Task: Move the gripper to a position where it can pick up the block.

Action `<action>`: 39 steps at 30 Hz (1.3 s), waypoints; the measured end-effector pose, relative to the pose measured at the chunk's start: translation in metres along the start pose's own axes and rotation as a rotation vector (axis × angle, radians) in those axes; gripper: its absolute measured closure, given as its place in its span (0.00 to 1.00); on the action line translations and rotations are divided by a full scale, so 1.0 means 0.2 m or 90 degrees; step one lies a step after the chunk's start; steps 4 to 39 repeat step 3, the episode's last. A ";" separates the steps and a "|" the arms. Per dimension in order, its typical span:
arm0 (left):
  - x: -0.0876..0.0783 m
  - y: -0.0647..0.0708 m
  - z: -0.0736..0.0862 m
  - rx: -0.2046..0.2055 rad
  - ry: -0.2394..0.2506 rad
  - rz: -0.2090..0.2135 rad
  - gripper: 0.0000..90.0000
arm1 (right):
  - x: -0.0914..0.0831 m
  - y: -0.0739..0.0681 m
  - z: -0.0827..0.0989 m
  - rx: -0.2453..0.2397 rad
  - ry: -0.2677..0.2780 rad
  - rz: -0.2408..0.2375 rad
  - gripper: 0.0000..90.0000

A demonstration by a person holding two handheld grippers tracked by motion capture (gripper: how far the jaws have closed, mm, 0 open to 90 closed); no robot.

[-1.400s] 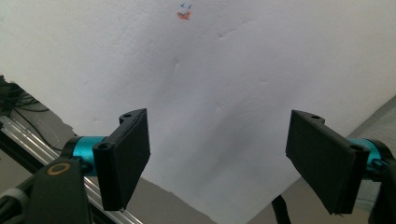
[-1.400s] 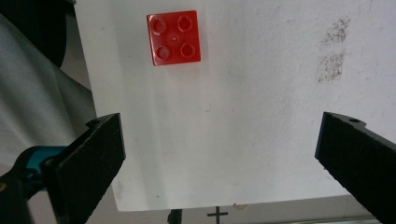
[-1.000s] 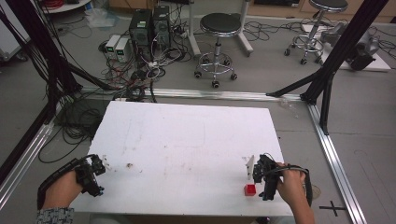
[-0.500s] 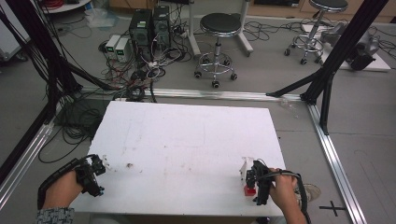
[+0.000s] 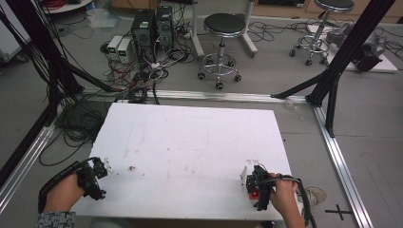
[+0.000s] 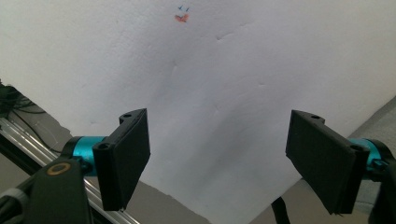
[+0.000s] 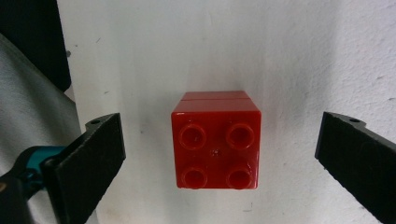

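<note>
While the high view is showing the white table (image 5: pixel 190 142), the right gripper (image 5: pixel 256 186) is hovering over a red brick (image 5: pixel 254 194) at 5 o'clock. Left gripper view: left gripper (image 6: pixel 217 161) is spreading wide over bare board. Right gripper view: jaws are standing spread, flanking the brick (image 7: pixel 215 140) without touching.

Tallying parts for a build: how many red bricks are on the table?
1. The red brick sits near the table's front right corner, studs up, between the right gripper's open jaws.
</note>
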State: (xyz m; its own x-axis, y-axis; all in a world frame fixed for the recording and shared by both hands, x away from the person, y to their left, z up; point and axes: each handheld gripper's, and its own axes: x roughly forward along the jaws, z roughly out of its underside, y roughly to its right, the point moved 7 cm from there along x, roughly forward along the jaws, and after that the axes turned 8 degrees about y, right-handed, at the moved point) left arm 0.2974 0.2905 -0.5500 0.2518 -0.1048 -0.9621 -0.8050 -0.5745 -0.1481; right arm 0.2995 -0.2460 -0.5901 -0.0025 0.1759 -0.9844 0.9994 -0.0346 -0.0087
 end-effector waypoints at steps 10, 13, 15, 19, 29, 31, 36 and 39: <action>0.00 0.00 0.00 -0.001 0.003 -0.002 0.25 | 0.00 0.00 0.00 -0.003 0.000 0.001 0.01; 0.00 0.00 0.00 -0.001 0.003 -0.002 0.25 | 0.00 0.00 0.00 -0.003 0.000 0.001 0.01; 0.00 0.00 0.00 -0.001 0.003 -0.002 0.25 | 0.00 0.00 0.00 -0.003 0.000 0.001 0.01; 0.00 0.00 0.00 -0.001 0.003 -0.002 0.25 | 0.00 0.00 0.00 -0.003 0.000 0.001 0.01; 0.00 0.00 0.00 -0.001 0.003 -0.002 0.25 | 0.00 0.00 0.00 -0.003 0.000 0.001 0.01; 0.00 0.00 0.00 -0.001 0.003 -0.002 0.25 | 0.00 0.00 0.00 -0.003 0.000 0.001 0.01; 0.00 0.00 0.00 -0.001 0.003 -0.002 0.25 | 0.00 0.00 0.00 -0.003 0.000 0.001 0.01; 0.00 0.00 0.00 -0.001 0.003 -0.002 0.25 | 0.00 0.00 0.00 -0.003 0.000 0.001 0.01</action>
